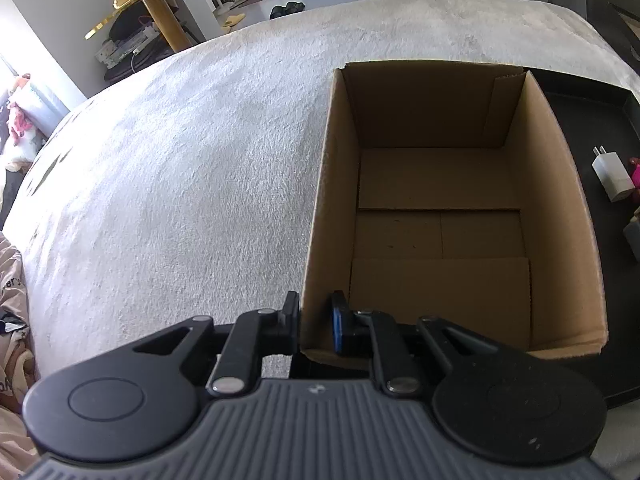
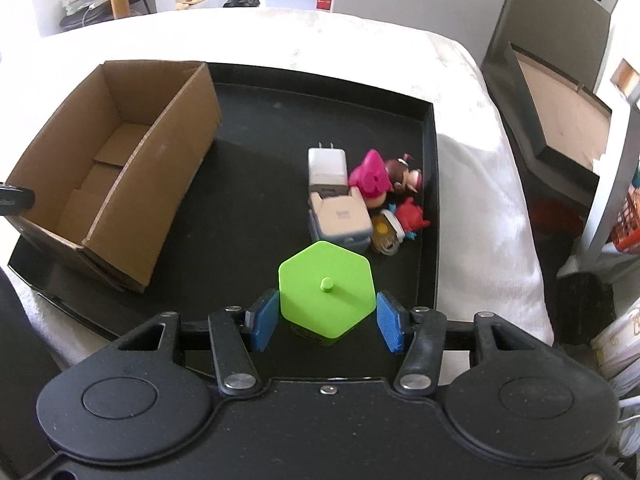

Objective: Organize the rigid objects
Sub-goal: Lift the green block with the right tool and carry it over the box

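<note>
A black tray (image 2: pixel 428 152) lay on a white cover (image 1: pixel 180 168), with an empty box (image 2: pixel 120 152) standing at its left end. Toward the right end sat a cluster: a white charger (image 2: pixel 327 166), a grey-and-beige block (image 2: pixel 340 218) and several small figurines (image 2: pixel 374 178). Nearest the viewer stood a green hexagonal piece (image 2: pixel 326 292) with a knob on top.

Step in hand, as judged: the first pick, since the box held nothing. The next move would call for closing on the green piece, lifting it clear and carrying it left over the box.

Right gripper (image 2: pixel 326 320): jaws spread wide, one blue pad on each side of the green piece, close beside it but apparently not pressing.

Left gripper (image 1: pixel 316 320): jaws narrowed across the box's near corner wall, one finger outside, one inside, seemingly steadying the box.
</note>
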The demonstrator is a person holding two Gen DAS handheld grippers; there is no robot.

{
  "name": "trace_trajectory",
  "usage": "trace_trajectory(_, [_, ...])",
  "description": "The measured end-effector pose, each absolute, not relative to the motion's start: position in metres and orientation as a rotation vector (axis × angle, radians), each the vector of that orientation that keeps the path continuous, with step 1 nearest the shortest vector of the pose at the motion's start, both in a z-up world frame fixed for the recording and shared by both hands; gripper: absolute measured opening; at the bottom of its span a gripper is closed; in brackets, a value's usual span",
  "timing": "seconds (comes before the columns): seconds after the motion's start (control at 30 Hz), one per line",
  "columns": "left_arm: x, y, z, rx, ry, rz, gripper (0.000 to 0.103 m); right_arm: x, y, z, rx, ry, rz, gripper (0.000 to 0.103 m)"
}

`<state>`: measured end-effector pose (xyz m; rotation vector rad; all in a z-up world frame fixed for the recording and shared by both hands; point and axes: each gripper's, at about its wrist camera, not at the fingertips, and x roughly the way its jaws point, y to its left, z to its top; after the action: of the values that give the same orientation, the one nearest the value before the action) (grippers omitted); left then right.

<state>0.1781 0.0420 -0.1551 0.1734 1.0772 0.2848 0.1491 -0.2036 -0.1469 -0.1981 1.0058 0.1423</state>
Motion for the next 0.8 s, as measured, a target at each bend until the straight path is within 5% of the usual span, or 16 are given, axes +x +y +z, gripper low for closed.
trace_trajectory(0.8, [0.172, 0.061, -0.15, 0.049, 1.044, 0.201, 0.01, 0.164, -0.129, -0.095, -0.328, 0.91, 0.183, 0.052])
